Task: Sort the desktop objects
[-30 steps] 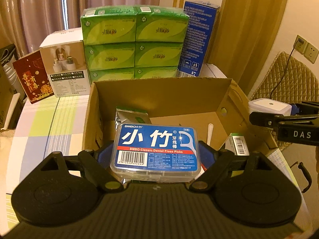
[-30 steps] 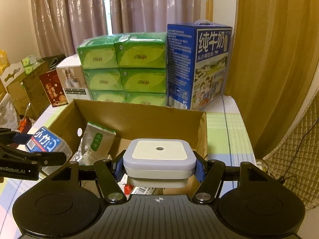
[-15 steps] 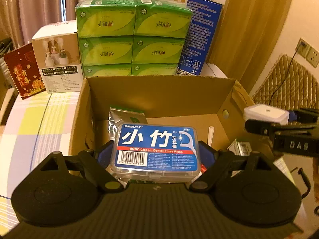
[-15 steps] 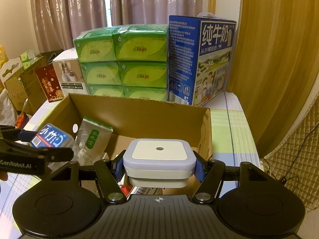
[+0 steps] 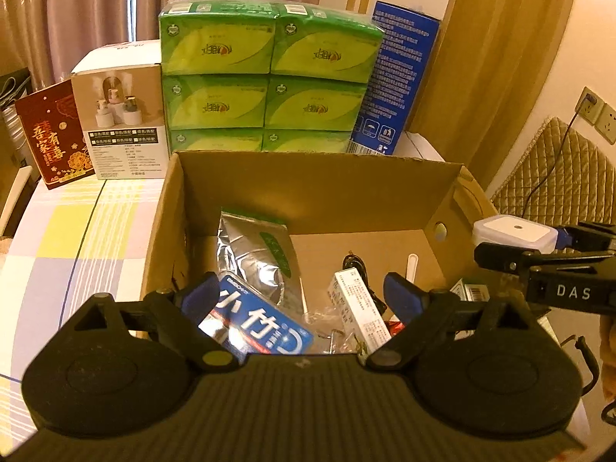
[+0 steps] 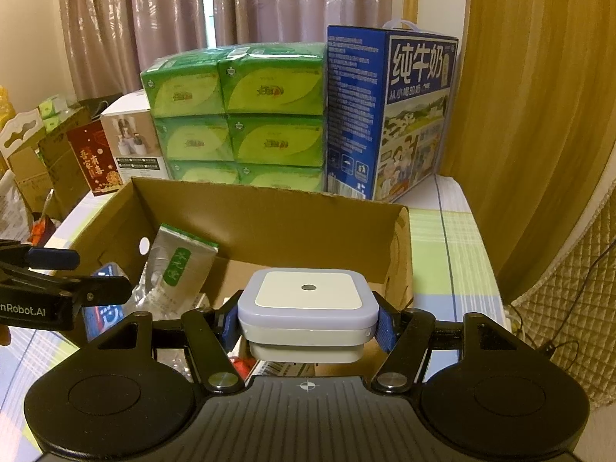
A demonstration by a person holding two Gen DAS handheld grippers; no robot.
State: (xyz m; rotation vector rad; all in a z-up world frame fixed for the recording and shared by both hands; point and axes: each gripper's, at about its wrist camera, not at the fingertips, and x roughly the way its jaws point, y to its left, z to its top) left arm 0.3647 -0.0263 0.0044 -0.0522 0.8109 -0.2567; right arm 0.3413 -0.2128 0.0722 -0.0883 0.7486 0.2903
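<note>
Between our left gripper's [image 5: 302, 294] opening jaws, the floss box [image 5: 256, 329] is dropping tilted into the carton [image 5: 308, 177], no longer gripped level as a second ago. Our right gripper [image 6: 308, 325] is clamping the white cube [image 6: 308, 308] over the carton, awaiting its turn.

Open top of cardboard box [image 5: 308, 181] gives clear entry from above; floor crowded w/ foil pouch [image 5: 256, 254] & small cartons. Behind, green tissue packs [image 5: 265, 77] & blue milk carton [image 6: 389, 111] wall off rear. Checked tablecloth [image 5: 77, 231] bare at left.
</note>
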